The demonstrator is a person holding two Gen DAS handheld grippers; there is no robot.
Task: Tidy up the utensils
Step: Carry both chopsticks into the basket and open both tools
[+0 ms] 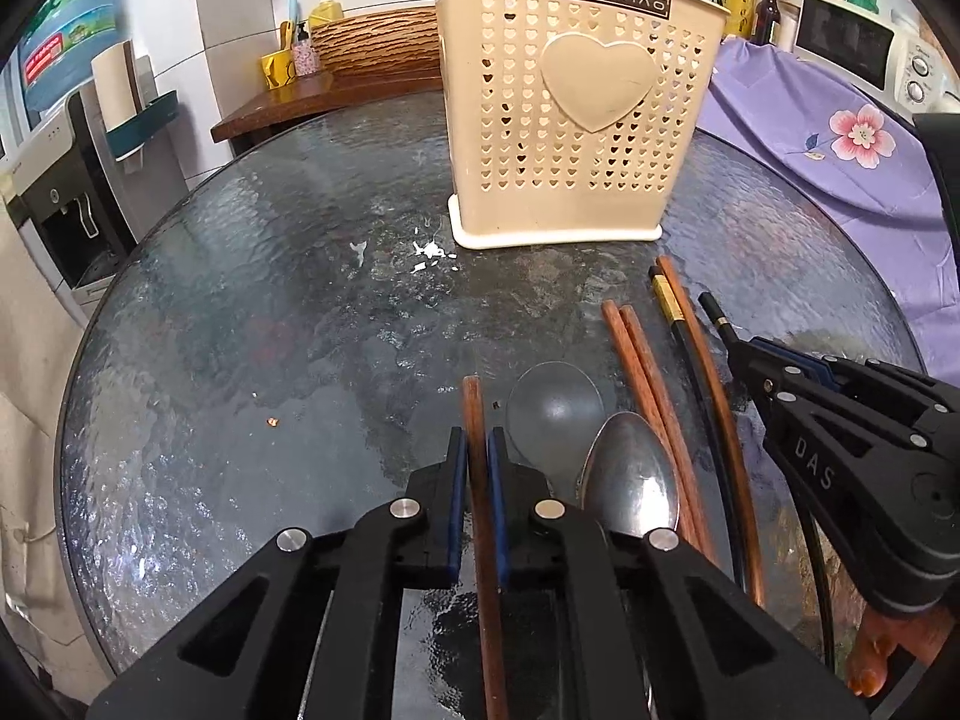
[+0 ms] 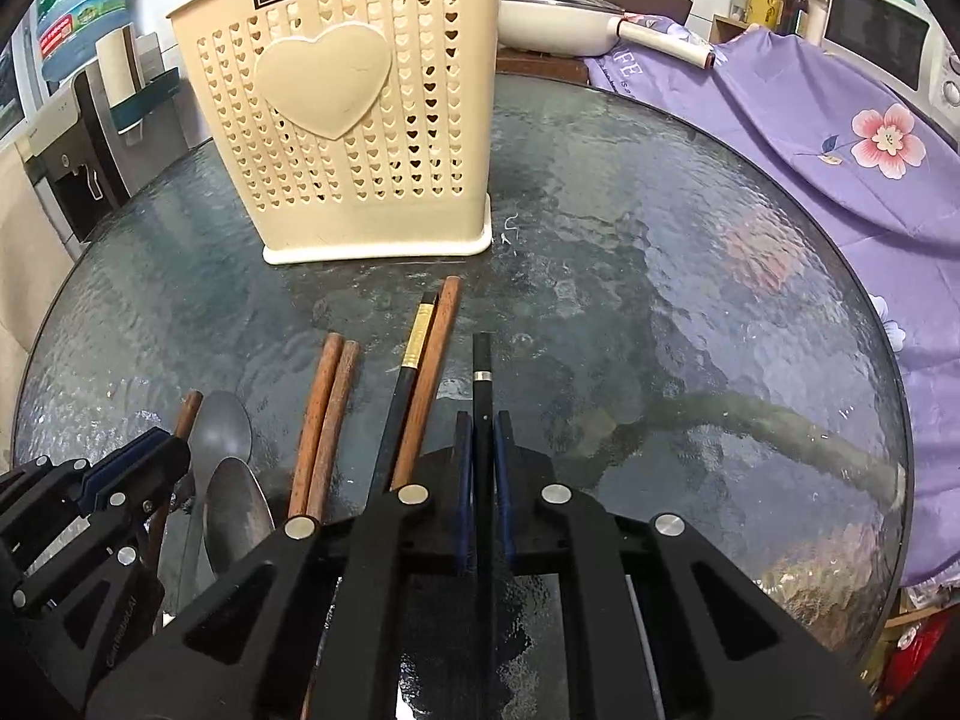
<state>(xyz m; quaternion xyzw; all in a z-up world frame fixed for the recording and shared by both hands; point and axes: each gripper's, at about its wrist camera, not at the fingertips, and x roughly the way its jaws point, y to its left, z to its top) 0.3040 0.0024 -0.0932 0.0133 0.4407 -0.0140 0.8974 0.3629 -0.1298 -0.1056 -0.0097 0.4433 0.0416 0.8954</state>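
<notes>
A cream perforated utensil holder [image 1: 570, 114] [image 2: 348, 120] stands upright at the back of the round glass table [image 1: 270, 312] [image 2: 660, 252]. My left gripper [image 1: 478, 438] is shut on a brown wooden chopstick [image 1: 474, 414] lying on the glass. My right gripper [image 2: 482, 420] [image 1: 735, 348] is shut on a black chopstick with a silver band [image 2: 482, 360] [image 1: 714, 312]. Between them lie two metal spoons [image 1: 630, 468] [image 2: 228, 468], a pair of brown chopsticks [image 1: 636, 360] [image 2: 327, 408], plus a black gold-banded chopstick [image 2: 414, 348] beside another brown one [image 2: 432, 360].
A purple flowered cloth [image 1: 828, 138] [image 2: 810, 120] hangs along the table's right edge. A microwave [image 1: 852, 42] and a white pan [image 2: 558, 24] sit behind it. A water dispenser [image 1: 66, 180] stands at the left, a wooden shelf with bottles [image 1: 336, 60] behind the table.
</notes>
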